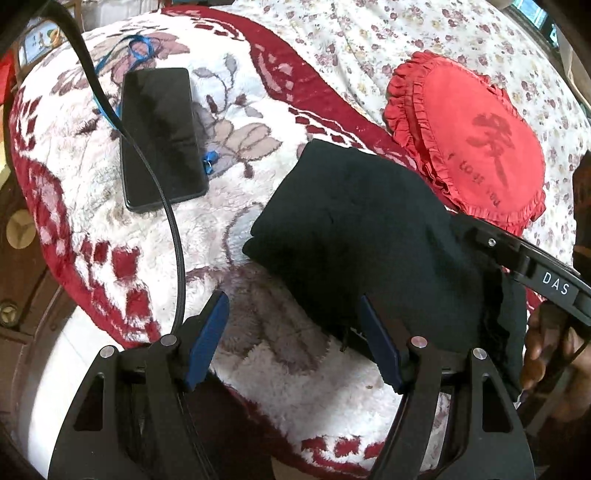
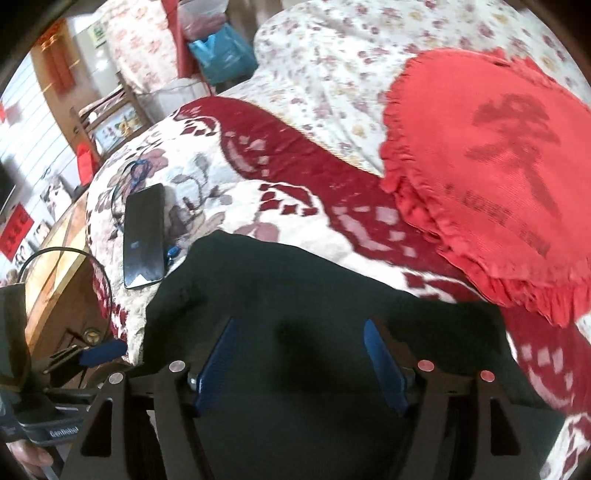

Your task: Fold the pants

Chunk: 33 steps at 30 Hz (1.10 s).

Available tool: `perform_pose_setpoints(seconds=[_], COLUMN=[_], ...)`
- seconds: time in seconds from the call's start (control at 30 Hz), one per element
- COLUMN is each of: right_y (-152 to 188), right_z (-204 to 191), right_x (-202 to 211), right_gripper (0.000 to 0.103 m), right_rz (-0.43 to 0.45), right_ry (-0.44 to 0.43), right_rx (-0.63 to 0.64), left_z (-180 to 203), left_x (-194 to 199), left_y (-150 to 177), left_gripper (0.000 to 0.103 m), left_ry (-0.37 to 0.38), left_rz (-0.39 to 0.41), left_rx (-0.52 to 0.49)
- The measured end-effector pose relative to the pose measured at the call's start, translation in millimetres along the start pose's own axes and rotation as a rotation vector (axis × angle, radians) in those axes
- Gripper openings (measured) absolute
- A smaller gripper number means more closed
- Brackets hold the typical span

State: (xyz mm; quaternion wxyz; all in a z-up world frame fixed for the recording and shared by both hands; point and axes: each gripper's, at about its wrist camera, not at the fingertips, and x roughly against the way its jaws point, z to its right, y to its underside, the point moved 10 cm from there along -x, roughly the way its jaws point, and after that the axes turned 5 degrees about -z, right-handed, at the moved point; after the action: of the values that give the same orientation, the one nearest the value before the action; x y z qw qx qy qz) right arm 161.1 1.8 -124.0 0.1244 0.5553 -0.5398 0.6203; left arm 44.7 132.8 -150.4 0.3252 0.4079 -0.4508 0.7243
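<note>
The black pants (image 1: pixel 354 236) lie folded into a compact dark bundle on a plush red-and-cream blanket (image 1: pixel 92 177). Seen from the left wrist camera, the bundle sits ahead and to the right of the left gripper (image 1: pixel 295 332); the right-hand blue pad (image 1: pixel 380 347) overlaps the bundle's near edge, while the left-hand pad is over bare blanket. The fingers of this tool stand spread wide apart with nothing between them. Whether the right-hand pad actually touches the cloth cannot be told.

From the right wrist camera, the pants (image 2: pixel 295 295) fill the lower middle of the view, directly under and ahead of the right gripper (image 2: pixel 299 362). Its two blue pads are spread apart, both over the black fabric, and no cloth is pinched between them; whether they rest on the fabric cannot be told. This view is somewhat blurred.

In the left camera, the body of the other tool crosses the right edge, marked "DAS", with the person's hand (image 1: pixel 543 350) wrapped around it.

Ahead and to the left of both tools, a black phone (image 1: pixel 162 140) lies face up on the blanket, with a blue cord (image 1: pixel 136 48) beside it and a thin black cable (image 1: pixel 173 229) arcing across it toward the left gripper. Ahead and to the right, a red ruffled cushion (image 1: pixel 476 140) rests partly on the blanket and partly on a floral bedsheet (image 1: pixel 369 33), close to the far corner of the pants.
</note>
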Motion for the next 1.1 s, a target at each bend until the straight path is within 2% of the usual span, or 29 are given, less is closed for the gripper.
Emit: perform_pose_setpoints(seconds=[0.2, 0.57, 0.8, 0.9, 0.93, 0.97, 1.0, 1.03, 1.07, 1.1], right_y=[-16, -55, -63, -65, -65, -64, -63, -63, -63, -64], right_z=[-13, -35, -56, -59, -60, -61, -60, -59, -57, -57], right_x=[-7, -44, -78, -94, -99, -103, -105, -105, -102, -95], right_gripper=[0.070, 0.072, 0.073, 0.073, 0.069, 0.061, 0.039, 0.036, 0.033, 0.028], right_rz=[0.001, -0.034, -0.090, -0.109, -0.115, -0.116, -0.110, -0.103, -0.090, -0.075], right_ry=[-0.004, -0.044, -0.038, -0.079, -0.111, -0.147, -0.181, -0.202, -0.217, -0.231], right_rx=[0.027, 0.081, 0.191, 0.173, 0.146, 0.113, 0.078, 0.047, 0.022, 0.014], left_z=[0, -1, 6, 6, 7, 8, 9, 8, 10, 13], left_x=[-5, -17, -27, -31, -31, -32, -31, -29, -24, -18], left_y=[-1, 2, 0, -6, -9, -12, -13, -15, -18, -19], left_gripper=[0.072, 0.073, 0.086, 0.086, 0.086, 0.086, 0.083, 0.074, 0.043, 0.029], left_ry=[0.022, 0.136, 0.166, 0.160, 0.160, 0.170, 0.182, 0.201, 0.220, 0.223], left_rz=[-0.007, -0.062, -0.074, -0.073, -0.068, -0.058, -0.050, -0.040, -0.029, -0.024], left_rx=[0.011, 0.085, 0.103, 0.118, 0.121, 0.125, 0.133, 0.148, 0.141, 0.119])
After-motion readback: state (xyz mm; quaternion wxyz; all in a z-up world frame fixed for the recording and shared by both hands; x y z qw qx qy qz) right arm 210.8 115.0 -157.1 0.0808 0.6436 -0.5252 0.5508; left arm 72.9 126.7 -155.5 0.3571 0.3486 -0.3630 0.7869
